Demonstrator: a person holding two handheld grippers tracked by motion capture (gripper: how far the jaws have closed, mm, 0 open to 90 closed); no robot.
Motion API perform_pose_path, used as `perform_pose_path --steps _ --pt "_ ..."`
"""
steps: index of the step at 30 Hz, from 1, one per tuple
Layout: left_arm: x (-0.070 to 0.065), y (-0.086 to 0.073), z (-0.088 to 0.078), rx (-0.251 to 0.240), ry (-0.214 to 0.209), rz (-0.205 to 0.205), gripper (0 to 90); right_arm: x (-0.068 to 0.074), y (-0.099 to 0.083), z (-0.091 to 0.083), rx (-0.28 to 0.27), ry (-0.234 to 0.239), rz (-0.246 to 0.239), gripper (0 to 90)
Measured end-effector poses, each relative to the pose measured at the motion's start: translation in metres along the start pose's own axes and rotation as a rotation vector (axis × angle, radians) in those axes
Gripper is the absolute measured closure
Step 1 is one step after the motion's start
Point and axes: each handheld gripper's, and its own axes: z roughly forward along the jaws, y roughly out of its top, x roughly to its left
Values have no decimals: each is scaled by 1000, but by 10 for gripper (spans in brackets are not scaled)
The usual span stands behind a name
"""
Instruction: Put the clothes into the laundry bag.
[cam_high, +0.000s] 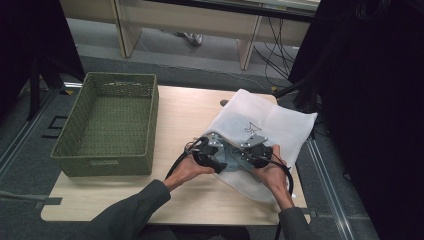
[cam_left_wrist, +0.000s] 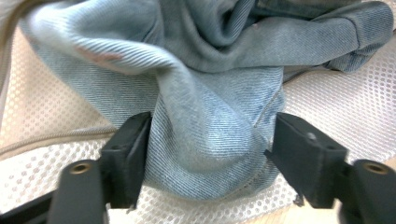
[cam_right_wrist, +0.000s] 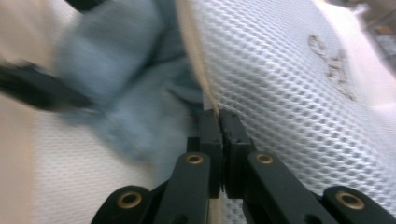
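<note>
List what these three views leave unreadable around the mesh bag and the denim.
- Denim garment: what kind of garment; left gripper view, top edge crops it.
- Right gripper: shut at mesh bag edge; what the jaws pinch is hidden.
- Bag emblem: too small, high view.

No words, brand names or numbers can be read anywhere. The one sign is a small dark mark on the white mesh bag, near its middle in the high view; in the right gripper view it shows as brownish stitching on the mesh, too blurred to make out as letters.
</note>
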Motion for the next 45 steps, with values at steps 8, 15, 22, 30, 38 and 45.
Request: perform_pose_path --steps 8,15,22,30,38,45 --pt "-11 -3 2 0 55 85 711 12 3 -14 -44 121 -2 900" --pt "-26 -15 -13 -16 29 116 832 20 -7 -32 -66 191 5 900" --pt "-33 -4 -2 -54 65 100 850 26 -17 -38 -85 225 -2 900" --pt "-23 2 27 -104 67 -29 786 21 -19 -30 -82 255 18 900" --pt "-27 -2 -10 -23 -34 50 370 16 -22 -26 -83 270 19 900" --pt "-32 -14 -5 36 16 158 355 18 -22 -25 -71 257 42 900"
